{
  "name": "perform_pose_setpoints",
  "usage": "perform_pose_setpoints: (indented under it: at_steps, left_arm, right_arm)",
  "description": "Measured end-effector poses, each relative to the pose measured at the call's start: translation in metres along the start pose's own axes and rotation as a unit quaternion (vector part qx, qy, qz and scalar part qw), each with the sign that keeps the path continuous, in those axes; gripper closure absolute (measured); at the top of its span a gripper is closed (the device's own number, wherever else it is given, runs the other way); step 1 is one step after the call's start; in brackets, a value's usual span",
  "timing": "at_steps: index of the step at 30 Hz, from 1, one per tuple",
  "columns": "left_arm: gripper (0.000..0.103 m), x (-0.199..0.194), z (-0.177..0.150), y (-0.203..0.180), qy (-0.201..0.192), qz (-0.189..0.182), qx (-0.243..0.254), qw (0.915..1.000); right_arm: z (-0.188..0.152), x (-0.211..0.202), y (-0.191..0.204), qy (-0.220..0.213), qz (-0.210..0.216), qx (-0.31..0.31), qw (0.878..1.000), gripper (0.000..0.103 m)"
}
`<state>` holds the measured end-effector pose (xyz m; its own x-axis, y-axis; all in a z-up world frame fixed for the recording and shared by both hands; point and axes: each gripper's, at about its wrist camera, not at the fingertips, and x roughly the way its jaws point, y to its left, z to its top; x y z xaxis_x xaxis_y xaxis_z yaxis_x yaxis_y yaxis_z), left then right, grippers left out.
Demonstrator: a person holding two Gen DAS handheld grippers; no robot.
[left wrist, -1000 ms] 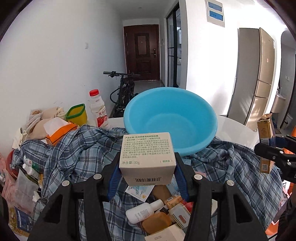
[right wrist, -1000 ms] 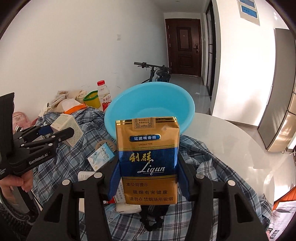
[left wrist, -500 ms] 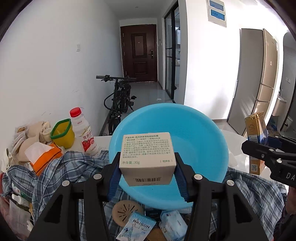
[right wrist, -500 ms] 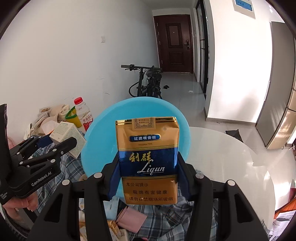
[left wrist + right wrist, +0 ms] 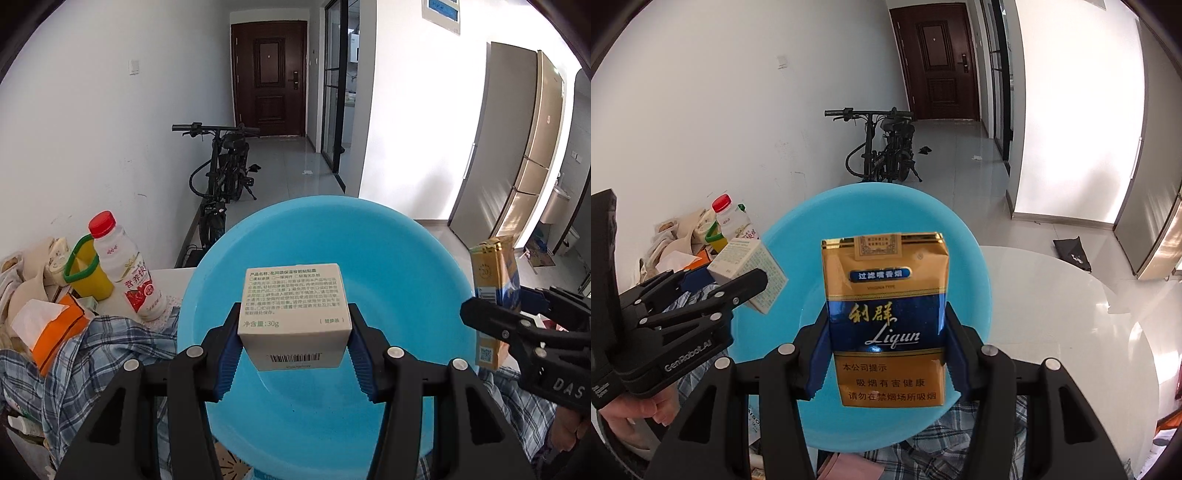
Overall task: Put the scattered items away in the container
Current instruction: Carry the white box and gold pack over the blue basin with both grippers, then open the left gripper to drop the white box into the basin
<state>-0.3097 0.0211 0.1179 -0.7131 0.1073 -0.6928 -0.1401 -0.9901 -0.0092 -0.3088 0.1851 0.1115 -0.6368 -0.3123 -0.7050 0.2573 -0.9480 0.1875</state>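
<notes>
Left gripper (image 5: 293, 343): clamped on a small white box (image 5: 293, 314), blue pads pressed to its two sides; held over the basin.
Box writing: green Chinese print on the top face, "30g" at the lower left, a barcode on the front face.
Right gripper (image 5: 886, 354): clamped on a cigarette pack (image 5: 886, 325), upright, pads on both sides; also held over the basin.
Pack writing: gold and blue, "Ligun" in white script, "VIRGINIA TYPE" in small print, Chinese health warning on the gold band below.
Gripper markings: "GenRobot.AI" on the left gripper's body in the right wrist view; "DAS" on the right gripper's body in the left wrist view.
Basin (image 5: 406, 258): light blue, round, tilted toward the cameras, resting on a plaid cloth (image 5: 92, 362); nothing visible in the part of it that shows.
Left of the basin: a red-capped drink bottle (image 5: 125, 273) with red Chinese label, a yellow cup (image 5: 86, 277) with green rim, an orange tissue pack (image 5: 51, 325).
Table (image 5: 1052, 295): white, glossy, bare to the right.
Background: a black bicycle (image 5: 221, 173) by the wall, a dark brown door (image 5: 269, 77).
</notes>
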Motion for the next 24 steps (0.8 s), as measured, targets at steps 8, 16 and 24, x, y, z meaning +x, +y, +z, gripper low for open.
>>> perform_pose_setpoints:
  at_steps: [8, 16, 24]
  left_arm:
    - [0.048, 0.082, 0.027, -0.007, 0.060, -0.016, -0.002, 0.9980]
    - [0.048, 0.136, 0.029, -0.006, 0.102, -0.019, -0.022, 0.9944]
    - [0.048, 0.165, 0.029, -0.001, 0.126, -0.018, -0.036, 0.9911]
  right_arm:
    - [0.018, 0.029, -0.010, 0.015, 0.002, 0.012, 1.000, 0.051]
    - [0.017, 0.044, -0.017, 0.025, 0.002, 0.012, 1.000, 0.051]
    - [0.016, 0.047, -0.018, 0.028, 0.009, 0.015, 0.999, 0.051]
